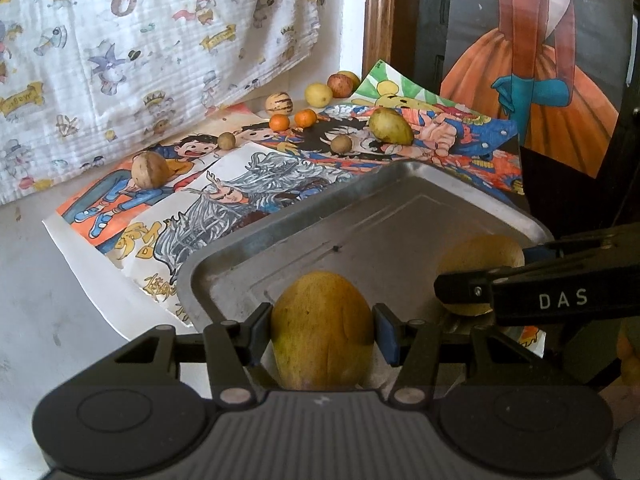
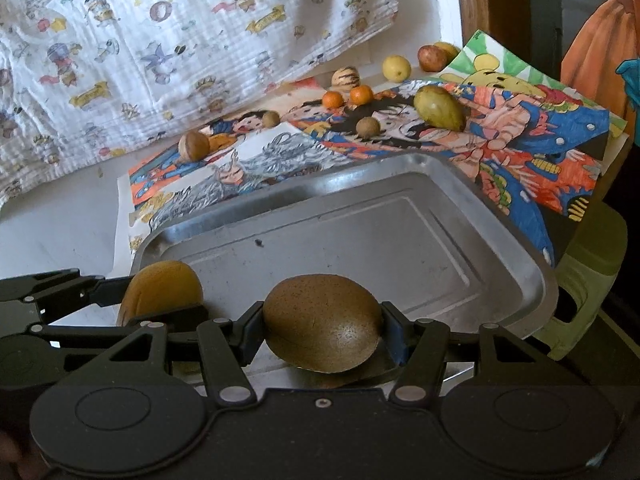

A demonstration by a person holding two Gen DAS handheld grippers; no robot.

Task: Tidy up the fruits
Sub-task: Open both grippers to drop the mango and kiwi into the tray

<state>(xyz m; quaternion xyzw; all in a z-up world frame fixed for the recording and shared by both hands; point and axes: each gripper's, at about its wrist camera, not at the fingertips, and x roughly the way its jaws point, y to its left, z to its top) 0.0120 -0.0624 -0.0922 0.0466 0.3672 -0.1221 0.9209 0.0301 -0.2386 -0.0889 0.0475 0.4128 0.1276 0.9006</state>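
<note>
The left gripper has its jaws pressed against both sides of a yellow-orange oval mango, held at the near edge of a rectangular silver metal tray. The right gripper clamps a brown speckled oval fruit over the same tray's near rim; both fruits sit side by side, close but apart. Beyond the tray, on colourful cartoon drawings spread over the pale surface, lie a green-yellow mango, two small orange tangerines, a striped round fruit, a yellow lemon-like fruit, a reddish apple, and several small brown round fruits. A white printed cloth hangs behind.
</note>
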